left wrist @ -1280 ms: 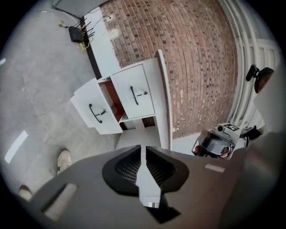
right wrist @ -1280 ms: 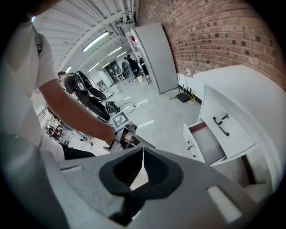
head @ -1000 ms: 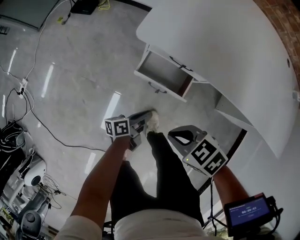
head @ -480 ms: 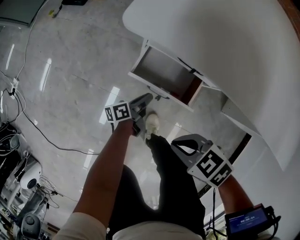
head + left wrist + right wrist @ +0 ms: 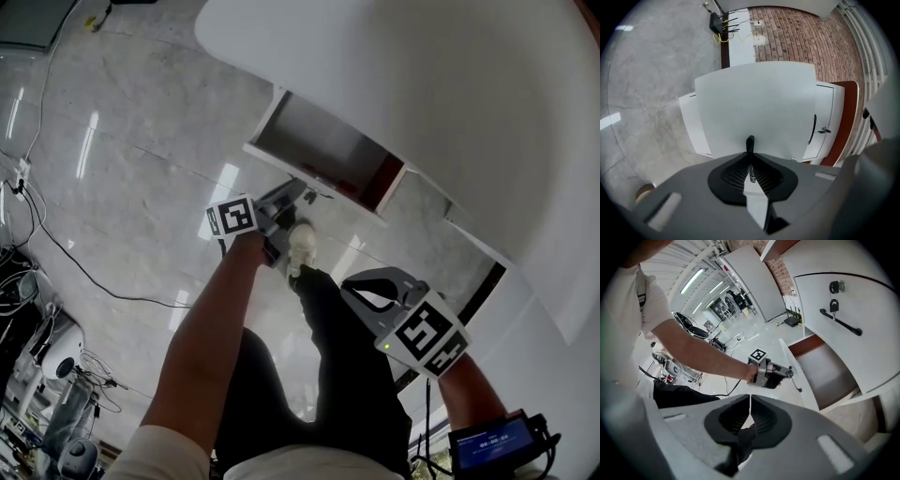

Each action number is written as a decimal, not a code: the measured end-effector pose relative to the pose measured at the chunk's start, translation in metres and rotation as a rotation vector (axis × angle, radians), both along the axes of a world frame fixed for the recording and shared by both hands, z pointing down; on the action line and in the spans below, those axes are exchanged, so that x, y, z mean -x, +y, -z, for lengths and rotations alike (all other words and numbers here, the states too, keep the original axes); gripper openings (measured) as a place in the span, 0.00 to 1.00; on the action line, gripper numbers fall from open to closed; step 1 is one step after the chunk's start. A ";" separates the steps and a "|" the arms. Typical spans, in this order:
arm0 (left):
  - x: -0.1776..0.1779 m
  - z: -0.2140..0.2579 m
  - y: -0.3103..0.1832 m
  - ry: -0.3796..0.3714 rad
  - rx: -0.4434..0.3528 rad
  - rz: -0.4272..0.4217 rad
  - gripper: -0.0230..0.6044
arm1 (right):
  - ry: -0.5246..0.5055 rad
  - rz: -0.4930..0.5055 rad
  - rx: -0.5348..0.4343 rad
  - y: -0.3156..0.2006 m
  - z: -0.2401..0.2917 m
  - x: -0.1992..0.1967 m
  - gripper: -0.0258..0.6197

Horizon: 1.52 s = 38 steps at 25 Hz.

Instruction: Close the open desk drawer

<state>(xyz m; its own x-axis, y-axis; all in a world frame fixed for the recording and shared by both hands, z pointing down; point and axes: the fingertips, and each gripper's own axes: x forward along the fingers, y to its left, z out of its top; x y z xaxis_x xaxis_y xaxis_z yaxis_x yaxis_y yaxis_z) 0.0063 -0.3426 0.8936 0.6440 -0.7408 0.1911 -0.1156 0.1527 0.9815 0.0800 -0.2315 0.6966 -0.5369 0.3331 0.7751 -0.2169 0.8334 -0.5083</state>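
Under the white desk (image 5: 441,84) the drawer (image 5: 323,141) stands pulled out, its inside bare. My left gripper (image 5: 305,192) has reached the drawer's front panel (image 5: 754,103). The thin black handle (image 5: 750,142) sticks out from between its fingertips, and the left gripper (image 5: 750,153) has just been closing and is shut on that handle. The right gripper view shows the same grip from the side, with the left gripper (image 5: 780,372) at the drawer (image 5: 834,376). My right gripper (image 5: 352,281) hangs lower by the person's leg. This right gripper (image 5: 750,399) is shut with nothing in it.
A cabinet door with a black handle and a key (image 5: 839,319) sits beside the drawer. The person's shoe (image 5: 302,246) stands just below the drawer front. Cables (image 5: 56,244) and equipment (image 5: 47,375) lie on the floor at left. A power strip (image 5: 717,21) lies by the brick wall.
My left gripper has gone forward and down from above the shoe to the drawer front, and its jaws now sit around the handle. The right gripper has sunk a little.
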 end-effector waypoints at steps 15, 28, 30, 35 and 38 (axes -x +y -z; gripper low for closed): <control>-0.010 -0.013 -0.043 0.007 -0.043 0.051 0.09 | -0.040 -0.046 0.026 -0.005 -0.015 -0.003 0.06; -0.019 -0.007 -0.089 0.012 -0.097 0.052 0.09 | -0.029 -0.066 0.017 -0.009 -0.016 -0.011 0.06; -0.021 -0.006 -0.095 0.012 -0.105 0.046 0.09 | -0.033 -0.070 0.017 -0.010 -0.015 -0.010 0.06; -0.023 -0.003 -0.106 0.013 -0.120 0.046 0.09 | -0.029 -0.074 0.019 -0.010 -0.015 -0.011 0.05; -0.024 -0.002 -0.114 0.012 -0.130 0.045 0.09 | -0.025 -0.075 0.021 -0.009 -0.015 -0.012 0.06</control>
